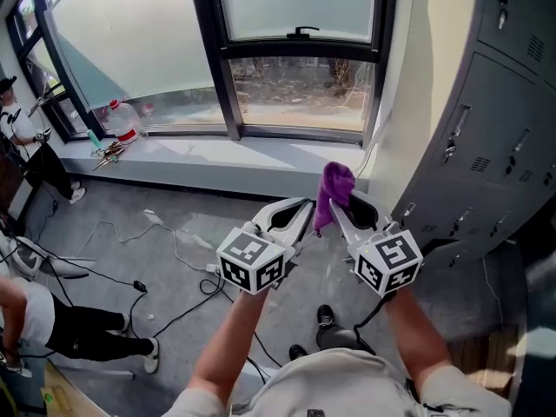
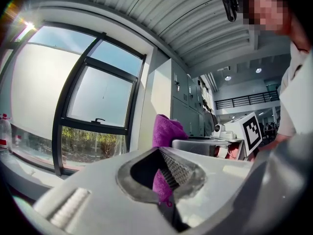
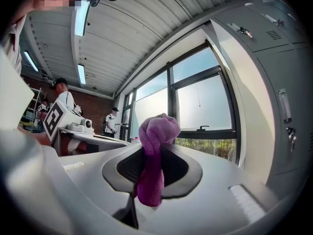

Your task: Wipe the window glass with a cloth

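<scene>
A purple cloth (image 1: 337,183) is bunched between my two gripper tips, held in front of me at chest height. My right gripper (image 1: 340,205) is shut on it; in the right gripper view the cloth (image 3: 157,131) bulges above the jaws of the gripper (image 3: 152,173) and hangs down between them. My left gripper (image 1: 306,208) is also shut, and the cloth's lower tail (image 2: 160,182) sits pinched in its jaw opening. The window glass (image 1: 295,3) stands well ahead of both grippers, above a clear lower pane (image 1: 300,81) and a grey sill (image 1: 200,155).
Grey metal lockers (image 1: 495,146) stand close on the right. A plastic bottle (image 1: 124,122) and small tools lie at the sill's left end. Cables (image 1: 174,250) trail over the floor. One person (image 1: 26,137) stands at far left, another's legs (image 1: 87,333) stretch across the lower left.
</scene>
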Available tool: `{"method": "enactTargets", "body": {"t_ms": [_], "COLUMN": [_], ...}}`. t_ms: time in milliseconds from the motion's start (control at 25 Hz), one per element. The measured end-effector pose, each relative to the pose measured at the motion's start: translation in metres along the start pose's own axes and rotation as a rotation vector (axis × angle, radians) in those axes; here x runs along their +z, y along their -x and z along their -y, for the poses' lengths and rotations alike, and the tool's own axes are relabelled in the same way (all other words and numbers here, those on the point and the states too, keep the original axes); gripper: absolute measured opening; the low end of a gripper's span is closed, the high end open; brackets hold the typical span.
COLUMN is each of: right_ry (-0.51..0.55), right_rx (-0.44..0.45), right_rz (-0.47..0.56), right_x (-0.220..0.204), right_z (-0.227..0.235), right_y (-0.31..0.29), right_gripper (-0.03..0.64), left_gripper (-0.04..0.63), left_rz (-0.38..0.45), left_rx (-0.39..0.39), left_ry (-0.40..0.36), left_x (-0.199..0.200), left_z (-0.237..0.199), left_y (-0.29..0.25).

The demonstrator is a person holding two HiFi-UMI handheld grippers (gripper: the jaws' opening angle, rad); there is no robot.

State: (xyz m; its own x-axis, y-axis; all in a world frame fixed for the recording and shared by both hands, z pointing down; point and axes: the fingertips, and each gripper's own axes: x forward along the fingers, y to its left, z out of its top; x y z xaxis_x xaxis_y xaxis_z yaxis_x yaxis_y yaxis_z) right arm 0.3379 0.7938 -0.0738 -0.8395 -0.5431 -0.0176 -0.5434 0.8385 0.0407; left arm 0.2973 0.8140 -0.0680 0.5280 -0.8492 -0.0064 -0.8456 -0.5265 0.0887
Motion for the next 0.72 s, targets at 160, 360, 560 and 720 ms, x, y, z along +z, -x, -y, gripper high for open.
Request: {"method": "enactTargets", "body": {"t_ms": [160, 360, 560, 720], "right_ry": [-0.013, -0.04, -0.061, -0.1], "right_rx": [0.01, 0.016, 0.035, 0.064], "right_rz": [-0.01, -0.007, -0.015, -0.032], "right_x": [-0.013, -0.027, -0.04, -0.052], "right_z": [0.022, 0.072, 0.121, 0.152], "right_y": [-0.021, -0.061, -0.109, -0.149], "right_gripper": [0.106, 0.106, 0.106, 0.106], "left_gripper": [0.002, 0.002, 0.002, 0.002], "left_rz": [-0.013, -0.052, -0.099, -0.133], "left_rx": [0.021, 0.039, 0.064, 0.121], "left_ry": [0.011, 0.014, 0.023, 0.031], "left_x": [-0.008, -0.022, -0.034, -0.036], "left_z": [-0.026, -0.069, -0.116, -0.156], "left_y": [-0.019, -0.062, -0.105, -0.127]}}
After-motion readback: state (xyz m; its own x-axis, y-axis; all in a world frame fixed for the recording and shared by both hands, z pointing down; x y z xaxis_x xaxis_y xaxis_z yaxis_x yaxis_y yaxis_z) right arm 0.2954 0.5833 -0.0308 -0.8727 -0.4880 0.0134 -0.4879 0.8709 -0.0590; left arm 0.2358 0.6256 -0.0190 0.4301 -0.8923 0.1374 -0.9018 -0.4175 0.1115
